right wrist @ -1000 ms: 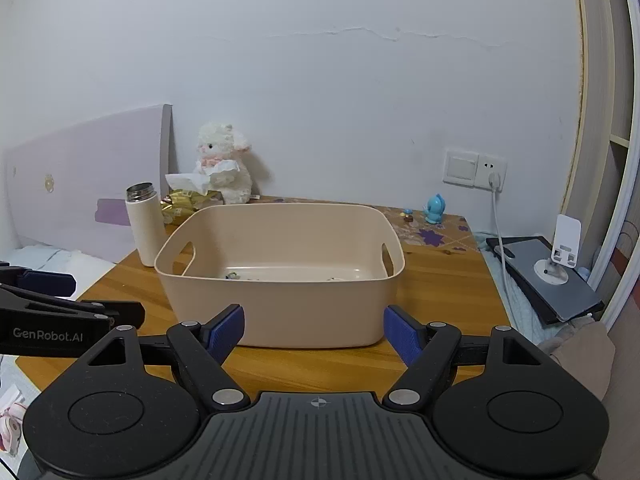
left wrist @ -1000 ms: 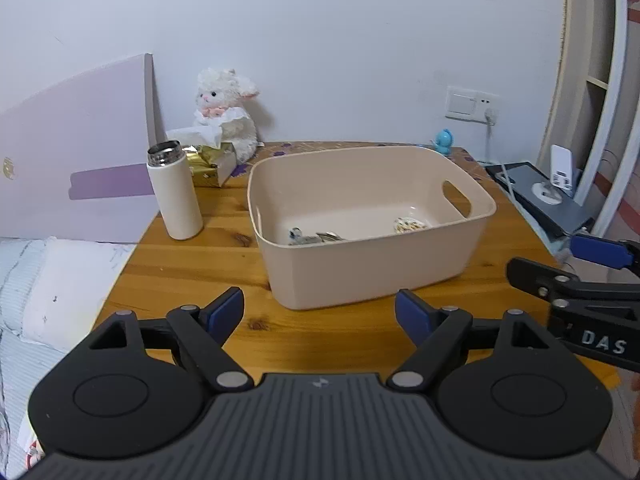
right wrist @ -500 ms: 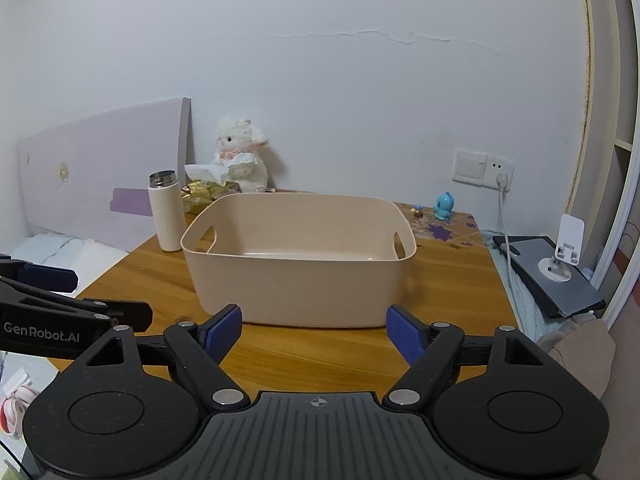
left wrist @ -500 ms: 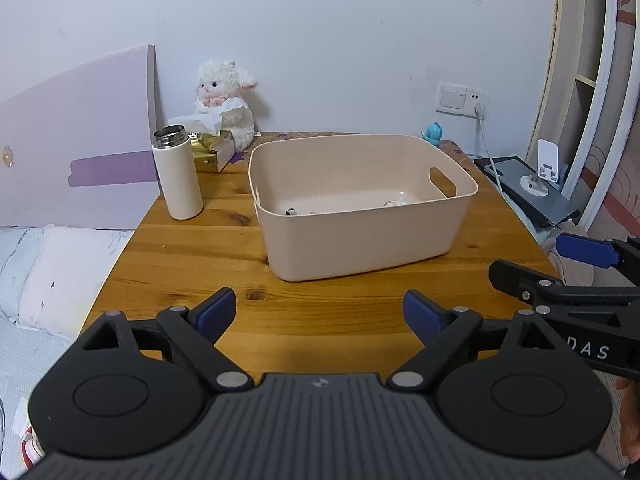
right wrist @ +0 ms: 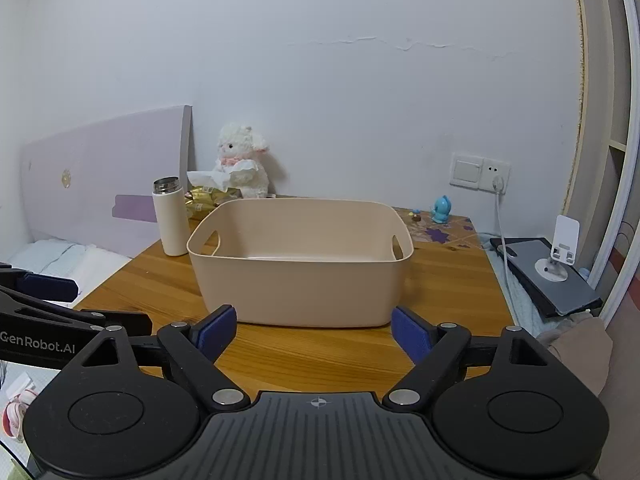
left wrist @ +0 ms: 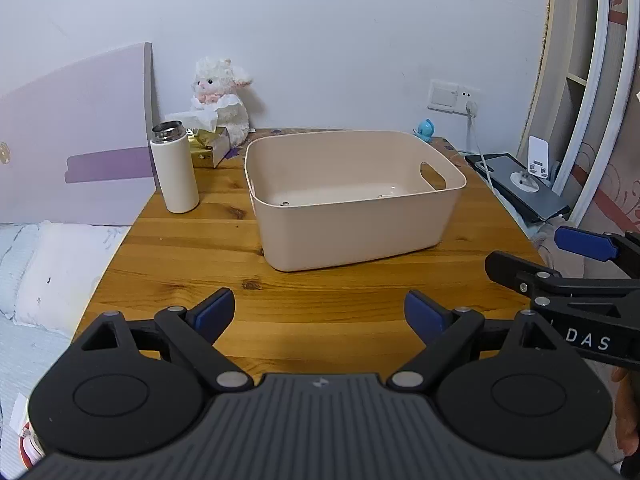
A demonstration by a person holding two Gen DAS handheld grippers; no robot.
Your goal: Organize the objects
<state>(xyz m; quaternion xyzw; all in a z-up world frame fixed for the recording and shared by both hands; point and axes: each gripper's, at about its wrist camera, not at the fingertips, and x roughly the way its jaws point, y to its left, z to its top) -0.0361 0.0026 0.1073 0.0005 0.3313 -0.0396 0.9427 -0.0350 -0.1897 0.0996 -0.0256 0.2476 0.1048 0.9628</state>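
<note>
On the wooden table (left wrist: 320, 320) a beige plastic bin (left wrist: 352, 232) stands upright near the middle, with a cut-out handle in each end wall. A few small items lie on its floor, too small to tell what they are. Left of the bin and apart from it stands a white flask (left wrist: 176, 172) with a metal rim. Farther back, by the wall, a gold tissue box (left wrist: 210, 148) sits in front of a white plush lamb (left wrist: 220, 100). At the far right corner of the table is a small blue figure (left wrist: 425, 130), and a wall socket (left wrist: 454, 96) with a cable plugged in sits above it. Off the right edge of the table a dark tablet (right wrist: 560, 280) lies flat with a white stand (right wrist: 562, 256) on it.

The left gripper (left wrist: 319, 312) hangs over the near edge of the table, its blue pads spread wide with nothing between them. The right gripper (right wrist: 314, 332) is beside it on the right, likewise wide apart and empty, facing the near wall of the bin. Bedding (left wrist: 48, 272) lies to the left of the table
</note>
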